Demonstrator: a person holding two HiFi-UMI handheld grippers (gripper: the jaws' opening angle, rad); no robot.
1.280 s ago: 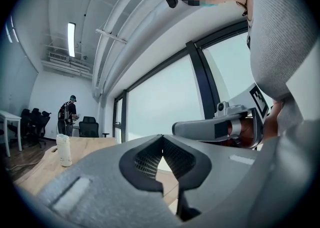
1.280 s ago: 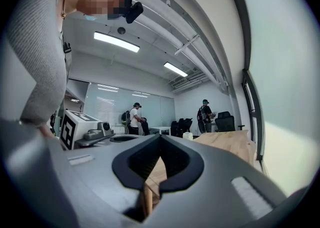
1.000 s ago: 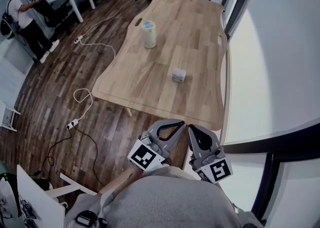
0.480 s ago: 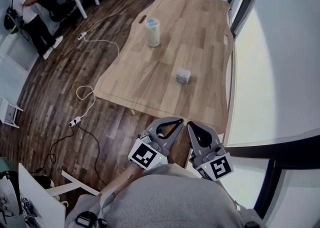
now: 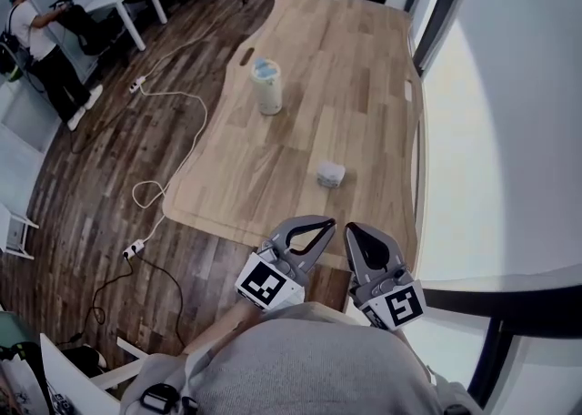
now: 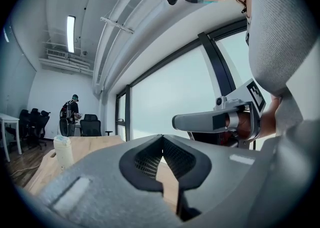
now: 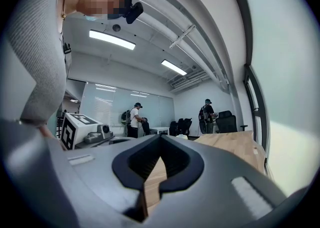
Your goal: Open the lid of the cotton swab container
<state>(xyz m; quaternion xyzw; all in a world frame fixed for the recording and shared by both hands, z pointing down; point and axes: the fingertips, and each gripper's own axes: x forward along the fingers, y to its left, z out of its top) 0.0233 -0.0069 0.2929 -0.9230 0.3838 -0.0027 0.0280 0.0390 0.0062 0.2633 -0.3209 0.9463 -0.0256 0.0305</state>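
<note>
Risk starts with picking the wrong target. Two things stand on the table [image 5: 364, 67], and from this far off I can only guess that the tall pale cylinder with a bluish top is the cotton swab container [image 5: 266, 86], rather than the small box [image 5: 330, 174] nearer the edge. It stands upright with its lid on, well apart from both tools. The left gripper [image 5: 320, 224] and right gripper [image 5: 355, 231] are clenched on nothing, close to the person's body. A one-sided push on so tall a tub would likely topple it.
</note>
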